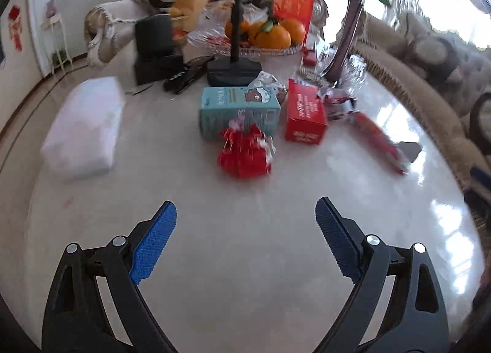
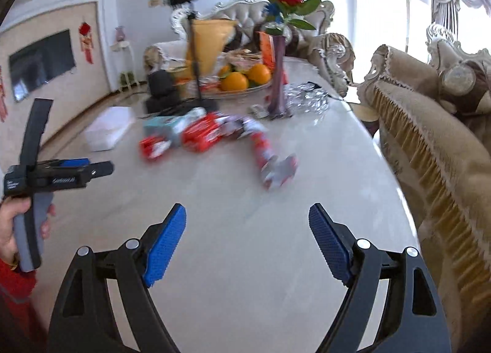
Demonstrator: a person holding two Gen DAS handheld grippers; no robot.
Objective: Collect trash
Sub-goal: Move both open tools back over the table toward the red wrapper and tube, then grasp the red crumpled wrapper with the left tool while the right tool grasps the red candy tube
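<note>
Marble table (image 1: 245,261) carries the trash cluster mid-top. Long red wrapper (image 2: 264,150) lies at 12 o'clock from right gripper (image 2: 247,239), axis running 11 to 5. Crumpled red wrapper (image 1: 244,153) at 12 o'clock of left gripper (image 1: 245,230), judged nearer. Both grippers gape wide, nothing between the fingers

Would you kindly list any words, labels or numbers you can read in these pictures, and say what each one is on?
None can be read with confidence.
Red box: white print, too blurred.
Teal box: cartoon bear and small print, too blurred.
Left hand-held gripper, seen from the right wrist: pale lettering on its side and a small white label at the back, both too small.
Red bag: gold markings, unreadable.
</note>
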